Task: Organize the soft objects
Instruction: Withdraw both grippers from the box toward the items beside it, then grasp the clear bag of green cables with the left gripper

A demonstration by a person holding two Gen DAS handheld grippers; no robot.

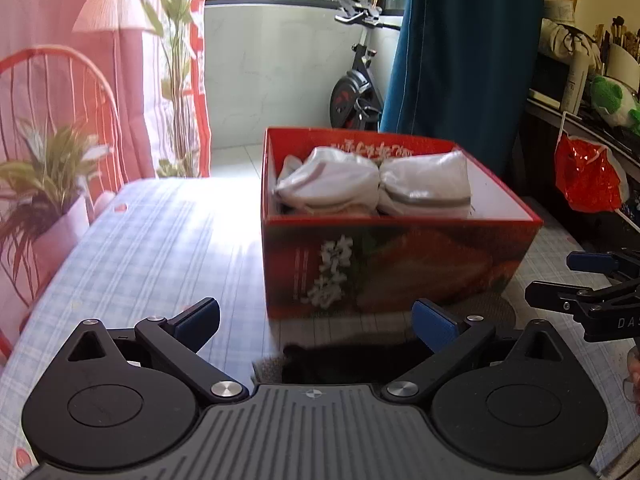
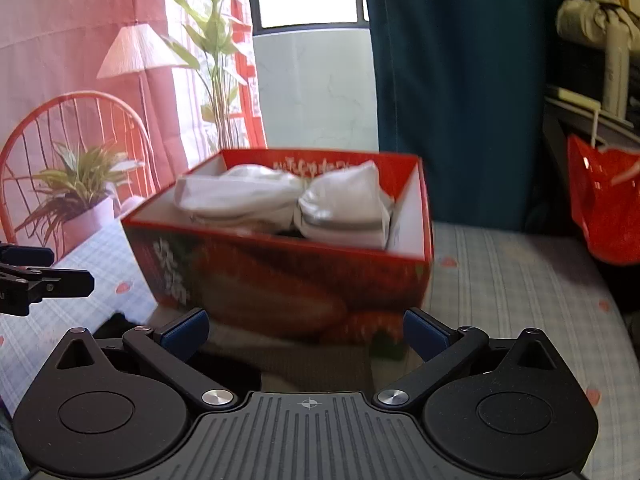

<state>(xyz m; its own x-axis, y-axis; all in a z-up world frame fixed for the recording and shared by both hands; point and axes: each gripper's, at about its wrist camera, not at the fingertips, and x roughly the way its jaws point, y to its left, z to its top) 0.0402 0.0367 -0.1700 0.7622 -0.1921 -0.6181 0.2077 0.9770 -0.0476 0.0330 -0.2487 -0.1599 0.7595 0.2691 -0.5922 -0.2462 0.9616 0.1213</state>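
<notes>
Both tools, left tool (image 1: 316, 322) and right tool (image 2: 306, 330), hang released over dark socks (image 1: 344, 360) lying before the red cardboard box (image 1: 400, 264), where white sock bundles (image 1: 372, 186) sit packed, probably next in.

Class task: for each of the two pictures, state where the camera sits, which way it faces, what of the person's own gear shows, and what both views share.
Left wrist: on the left hand-held gripper, open, facing the red box; the right hand-held gripper shows at right.
Right wrist: on the right hand-held gripper, open, facing the box from further right; the left one shows at left.
Shared: box, white socks, checked cloth.
</notes>
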